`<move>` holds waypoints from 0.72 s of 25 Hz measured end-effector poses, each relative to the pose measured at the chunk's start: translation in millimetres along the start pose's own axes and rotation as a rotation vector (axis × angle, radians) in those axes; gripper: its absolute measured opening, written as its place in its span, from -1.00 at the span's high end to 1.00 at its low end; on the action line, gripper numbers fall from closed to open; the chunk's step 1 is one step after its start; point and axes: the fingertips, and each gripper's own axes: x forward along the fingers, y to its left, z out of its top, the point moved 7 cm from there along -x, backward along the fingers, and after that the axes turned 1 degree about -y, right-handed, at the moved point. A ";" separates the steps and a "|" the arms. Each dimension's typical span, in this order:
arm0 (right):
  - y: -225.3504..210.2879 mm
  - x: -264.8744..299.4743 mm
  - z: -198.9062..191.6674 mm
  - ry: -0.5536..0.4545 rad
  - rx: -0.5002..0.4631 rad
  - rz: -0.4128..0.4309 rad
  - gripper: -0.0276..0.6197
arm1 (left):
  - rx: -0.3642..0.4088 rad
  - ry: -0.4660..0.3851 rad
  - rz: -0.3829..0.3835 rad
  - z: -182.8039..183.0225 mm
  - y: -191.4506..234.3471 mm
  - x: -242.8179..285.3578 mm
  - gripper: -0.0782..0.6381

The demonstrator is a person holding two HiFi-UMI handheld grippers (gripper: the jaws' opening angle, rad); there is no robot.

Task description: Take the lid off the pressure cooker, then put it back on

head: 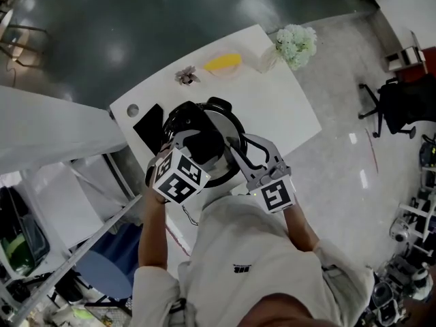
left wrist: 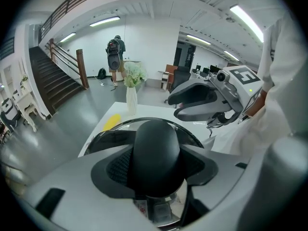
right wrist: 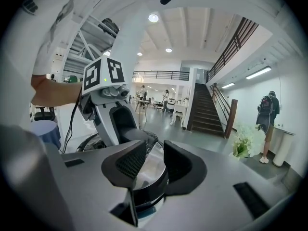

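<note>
L tongs [left wrist: 154,171] clamped on lid knob [left wrist: 155,137] for lift; R tongs [right wrist: 155,165] slightly open, astride cooker rim [right wrist: 150,193], prob steadying pot.

One pressure cooker [head: 223,122], one flower vase [head: 294,45], one table [head: 286,107], two grippers [head: 194,142] [head: 235,152].

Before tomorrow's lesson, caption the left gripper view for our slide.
Left gripper clamped on the black handle of the pressure cooker lid.

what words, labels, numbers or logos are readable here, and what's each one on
None is readable.
Black mark on the person's pale shirt: too small to read.
Red-and-white sticker on the steel pressure cooker lid: blurred.
Square markers on the left cube and right cube: patterns, not words.
</note>
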 end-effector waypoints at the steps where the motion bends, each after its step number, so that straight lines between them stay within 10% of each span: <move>1: -0.1 0.6 -0.2 -0.002 -0.001 0.002 0.55 | -0.004 -0.001 0.003 0.3 0.0 0.6 -0.02; 18: 2.7 8.7 0.0 -0.005 -0.013 0.053 0.55 | -0.063 -0.008 0.051 -10.7 -4.0 5.3 -0.02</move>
